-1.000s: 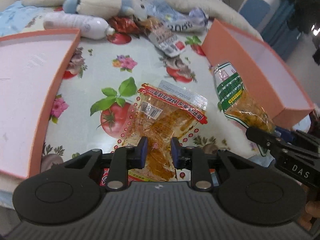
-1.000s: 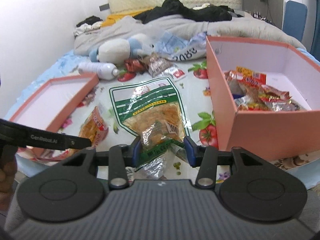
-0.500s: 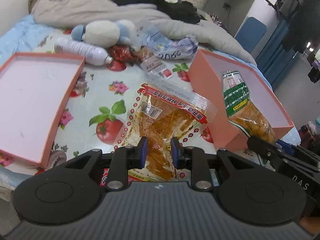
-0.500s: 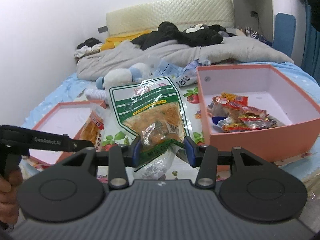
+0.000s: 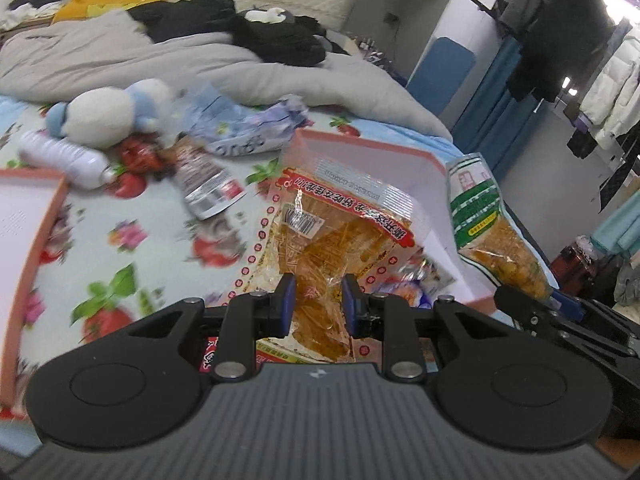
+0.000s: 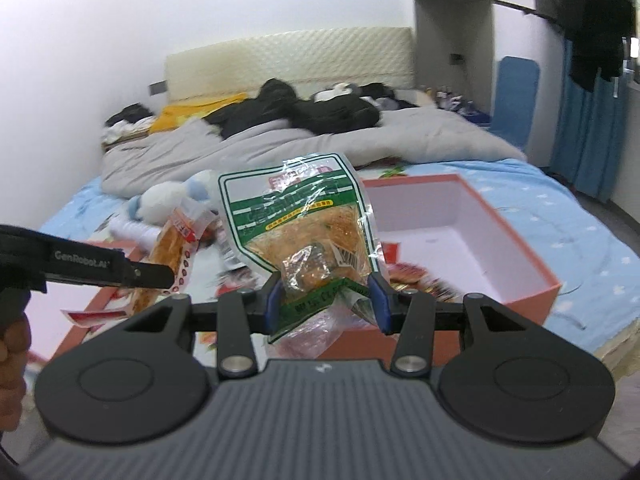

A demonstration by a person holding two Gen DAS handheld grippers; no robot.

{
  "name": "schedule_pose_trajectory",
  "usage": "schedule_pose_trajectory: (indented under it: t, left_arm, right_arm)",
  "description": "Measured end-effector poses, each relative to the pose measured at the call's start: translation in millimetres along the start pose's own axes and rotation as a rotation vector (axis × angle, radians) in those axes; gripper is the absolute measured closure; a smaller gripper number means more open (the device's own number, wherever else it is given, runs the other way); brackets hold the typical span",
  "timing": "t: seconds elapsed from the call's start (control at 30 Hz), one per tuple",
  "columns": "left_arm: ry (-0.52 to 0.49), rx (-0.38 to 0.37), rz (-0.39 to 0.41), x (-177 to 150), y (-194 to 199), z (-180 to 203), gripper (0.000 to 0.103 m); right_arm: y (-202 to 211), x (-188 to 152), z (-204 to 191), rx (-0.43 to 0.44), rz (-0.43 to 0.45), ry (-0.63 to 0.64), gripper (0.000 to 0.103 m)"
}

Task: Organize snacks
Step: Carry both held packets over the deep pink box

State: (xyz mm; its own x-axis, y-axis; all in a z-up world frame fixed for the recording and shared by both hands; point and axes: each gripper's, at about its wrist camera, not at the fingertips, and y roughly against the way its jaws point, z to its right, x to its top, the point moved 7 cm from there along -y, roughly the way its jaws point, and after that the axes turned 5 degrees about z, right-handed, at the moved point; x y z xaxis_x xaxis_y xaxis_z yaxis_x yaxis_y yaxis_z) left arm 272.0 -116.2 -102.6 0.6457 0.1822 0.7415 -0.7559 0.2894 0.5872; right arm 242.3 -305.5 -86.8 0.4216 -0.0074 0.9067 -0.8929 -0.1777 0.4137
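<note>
My left gripper [image 5: 316, 304] is shut on a red-trimmed clear snack bag [image 5: 340, 236] of orange strips, held in the air over the near wall of the pink box [image 5: 360, 148]. My right gripper [image 6: 326, 300] is shut on a green-and-white snack bag [image 6: 304, 220] of orange crisps, held up in front of the pink box [image 6: 460, 240]. The green bag also shows at the right of the left wrist view [image 5: 484, 220], and the red-trimmed bag at the left of the right wrist view [image 6: 176, 252]. Several wrapped snacks [image 5: 420, 280] lie inside the box.
A pink box lid [image 5: 24, 216] lies at the left on the strawberry-print cloth [image 5: 132, 240]. Behind it lie a white bottle [image 5: 60, 156], a plush toy [image 5: 104, 114], loose snack packets [image 5: 204, 184] and a grey quilt [image 5: 120, 52]. The bed edge is close on the right.
Both grippers have risen with their bags and moved toward the pink box. The red-trimmed bag now hangs over the box's near wall, and the green bag is higher.
</note>
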Motion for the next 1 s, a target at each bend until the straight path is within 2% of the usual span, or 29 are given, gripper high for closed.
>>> schedule_pose_trajectory:
  t: [0.2,0.47,0.77,1.0]
  left_arm:
    - [-0.015,-0.036,-0.003,28,-41,31,0.074]
    - [-0.025,-0.057,-0.043,53,-104,50,0.074]
    - [-0.027,-0.084,-0.086,72,-181,64,0.073]
    - [-0.032,-0.074,-0.128,68,-223,63,0.071]
  right_arm:
    - [-32,10,30,-0.046,-0.017,-0.011,0.055]
    - [-83,10,60,-0.056,-0.064,-0.040,0.055]
    - [-142,4,97,-0.094,-0.107,-0.093,0.053]
    - [-171,-13,109,-0.087,-0.173,-0.122,0.053]
